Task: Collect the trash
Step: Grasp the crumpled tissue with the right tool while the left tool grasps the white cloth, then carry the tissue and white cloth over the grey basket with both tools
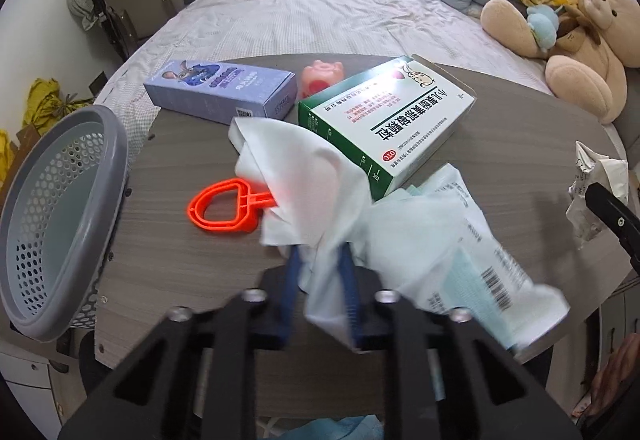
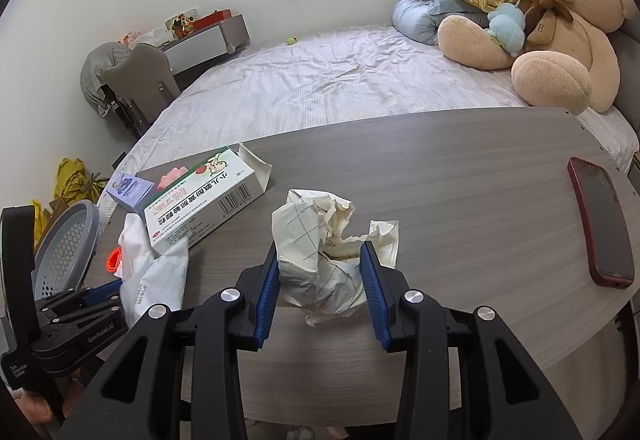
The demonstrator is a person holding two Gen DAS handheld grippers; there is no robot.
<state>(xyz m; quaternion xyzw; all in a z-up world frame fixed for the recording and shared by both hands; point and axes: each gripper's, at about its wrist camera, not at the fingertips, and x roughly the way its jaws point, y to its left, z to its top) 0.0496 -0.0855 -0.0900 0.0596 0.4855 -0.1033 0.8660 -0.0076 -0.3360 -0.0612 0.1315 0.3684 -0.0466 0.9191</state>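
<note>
My left gripper (image 1: 320, 260) is shut on a white plastic wrapper (image 1: 332, 200) with printed text and a barcode, held just above the table; it also shows in the right wrist view (image 2: 154, 272). My right gripper (image 2: 320, 264) is shut on a crumpled ball of white paper (image 2: 320, 240), which shows at the right edge of the left wrist view (image 1: 596, 184). A grey perforated trash basket (image 1: 60, 216) stands at the table's left edge, left of my left gripper, and shows in the right wrist view (image 2: 66, 244).
On the grey wood table (image 2: 460, 180) lie a green-and-white medicine box (image 1: 384, 124), a purple box (image 1: 220, 88), a pink toy (image 1: 322, 76), an orange plastic clip (image 1: 224, 206) and a red phone (image 2: 602, 224). A bed with a teddy bear (image 2: 560, 32) is behind.
</note>
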